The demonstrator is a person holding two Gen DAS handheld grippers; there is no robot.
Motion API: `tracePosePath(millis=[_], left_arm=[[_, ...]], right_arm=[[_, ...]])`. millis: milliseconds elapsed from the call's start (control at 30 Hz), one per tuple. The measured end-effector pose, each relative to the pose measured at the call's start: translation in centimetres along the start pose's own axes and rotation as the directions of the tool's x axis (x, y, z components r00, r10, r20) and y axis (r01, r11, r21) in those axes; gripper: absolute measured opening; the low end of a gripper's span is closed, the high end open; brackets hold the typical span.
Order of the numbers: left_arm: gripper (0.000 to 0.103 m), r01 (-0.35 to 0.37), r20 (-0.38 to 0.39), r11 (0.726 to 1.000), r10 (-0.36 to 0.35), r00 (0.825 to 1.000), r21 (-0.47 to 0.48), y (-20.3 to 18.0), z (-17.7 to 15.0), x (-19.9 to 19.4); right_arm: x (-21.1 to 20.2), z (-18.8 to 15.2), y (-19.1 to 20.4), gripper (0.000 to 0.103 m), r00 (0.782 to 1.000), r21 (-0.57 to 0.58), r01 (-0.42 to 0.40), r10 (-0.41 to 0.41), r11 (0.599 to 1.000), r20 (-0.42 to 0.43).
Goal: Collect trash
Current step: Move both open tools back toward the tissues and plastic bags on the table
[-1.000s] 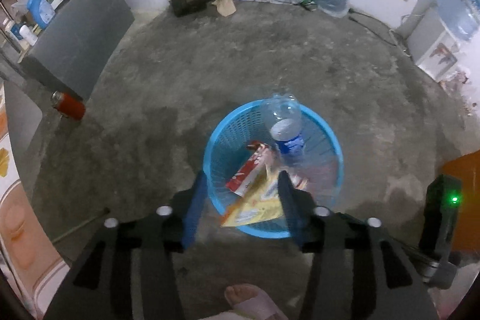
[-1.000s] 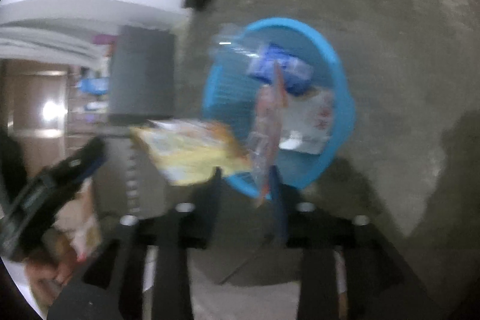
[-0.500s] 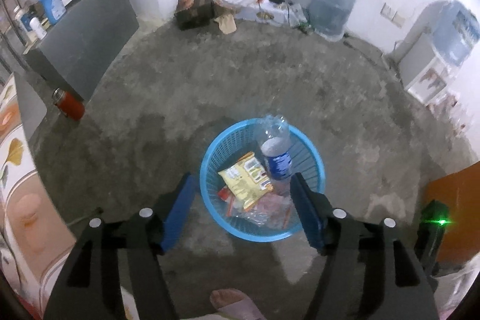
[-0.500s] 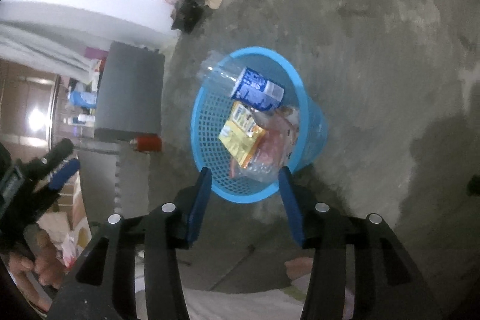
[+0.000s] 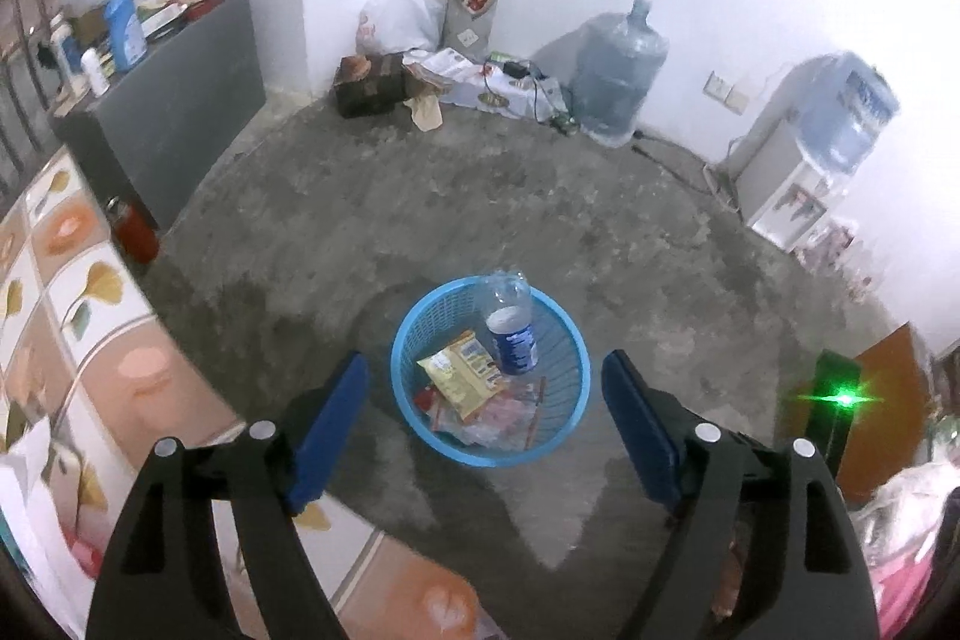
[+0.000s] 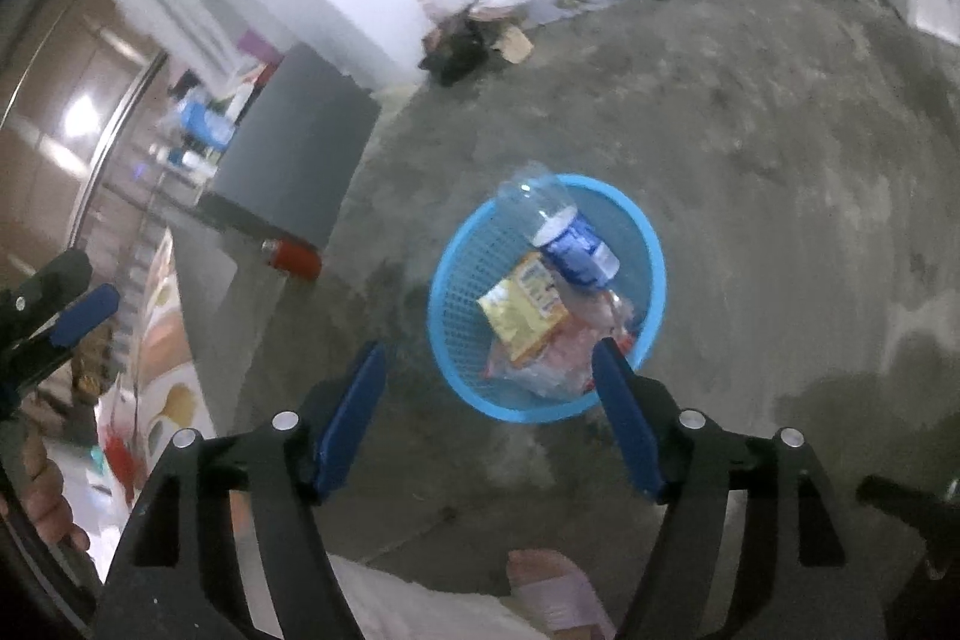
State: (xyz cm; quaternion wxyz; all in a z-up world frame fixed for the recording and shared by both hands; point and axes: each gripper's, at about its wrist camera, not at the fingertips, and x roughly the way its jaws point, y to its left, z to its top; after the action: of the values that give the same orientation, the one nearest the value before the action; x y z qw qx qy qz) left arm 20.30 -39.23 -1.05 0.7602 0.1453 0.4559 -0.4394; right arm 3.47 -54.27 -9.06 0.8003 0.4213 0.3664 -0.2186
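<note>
We hold the left tool [image 5: 483, 421] high above the concrete floor [image 5: 600, 232], its blue fingers [image 5: 329, 424] spread wide with nothing between them. Below and between those fingers stands the blue basket [image 5: 414, 334], upright on the floor. Inside it we see a clear plastic bottle [image 5: 510, 325] with a blue label, leaning against the far wall of the basket with its clear end poking above the rim. Just left of the bottle lies a yellow snack bag [image 5: 462, 367], and under that, on the near side, a heap of clear and reddish wrappers [image 5: 504, 409].

Our right tool [image 6: 489, 409] is also wide, gripping nothing. From its camera the basket [image 6: 651, 244] sits just beyond the fingertips; the right finger [image 6: 624, 415] overlaps the near rim in the picture, though we cannot tell whether it touches. The bottle [image 6: 576, 253], the snack bag [image 6: 525, 307] and the wrappers [image 6: 552, 358] all lie inside.

To the far left a red can [image 5: 135, 232] lies on the floor beside a dark grey cabinet [image 5: 174, 124]. Against the far wall stand a large water jug [image 5: 618, 82], a white plastic bag [image 5: 393, 19] and a dark box [image 5: 369, 85]. A water dispenser [image 5: 804, 160] stands at the far right. A patterned cloth [image 5: 66, 304] fills the near left. In the right view a bare foot [image 6: 555, 592] shows at the near edge.
</note>
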Motion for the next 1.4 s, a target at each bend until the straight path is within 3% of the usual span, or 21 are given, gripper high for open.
tracePosePath(millis=[100, 167, 333, 567, 833, 1067, 1267, 1400], left_arm=[[0.082, 0.031, 0.007, 0.999, -0.030, 1.000, -0.041, 1.5, -0.7, -1.6], [0.090, 0.042, 0.010, 0.997, -0.041, 0.999, -0.060, 2.4, -1.0, -2.5], [0.097, 0.031, 0.088, 0.994, -0.021, 0.996, -0.108, 4.0, -2.0, -5.8], [0.098, 0.043, 0.166, 0.982, -0.012, 0.986, -0.183, 5.5, -3.5, -10.6], [0.098, -0.073, 0.232, 0.980, 0.115, 0.966, -0.183, 7.3, -6.7, -15.4], [0.098, -0.107, 0.254, 0.941, 0.194, 0.948, -0.322, 10.8, -10.6, -19.5], [0.098, -0.122, 0.247, 0.892, 0.248, 0.937, -0.435, 13.8, -15.0, -22.5], [0.098, -0.194, 0.241, 0.853, 0.343, 0.908, -0.484, 15.2, -18.5, -24.2]], right_arm=[[-0.6, 0.0, 1.1, 0.073, 1.000, -0.049, 0.006, -0.005, 0.999, 0.018], [-1.0, -0.1, 1.7, 0.077, 0.999, -0.078, 0.013, -0.011, 0.997, 0.031], [-1.8, -0.1, 3.1, 0.086, 0.997, -0.120, 0.070, -0.064, 0.990, 0.050], [-3.6, -0.3, 5.9, 0.095, 0.984, -0.199, 0.157, -0.136, 0.967, 0.117], [-5.7, -1.0, 9.7, 0.095, 0.968, -0.280, 0.216, -0.167, 0.935, 0.190], [-7.2, -2.4, 13.3, 0.095, 0.953, -0.348, 0.261, -0.182, 0.900, 0.242], [-8.5, -4.3, 17.1, 0.095, 0.927, -0.425, 0.327, -0.200, 0.844, 0.316], [-9.0, -6.1, 19.9, 0.095, 0.912, -0.491, 0.362, -0.191, 0.792, 0.364]])
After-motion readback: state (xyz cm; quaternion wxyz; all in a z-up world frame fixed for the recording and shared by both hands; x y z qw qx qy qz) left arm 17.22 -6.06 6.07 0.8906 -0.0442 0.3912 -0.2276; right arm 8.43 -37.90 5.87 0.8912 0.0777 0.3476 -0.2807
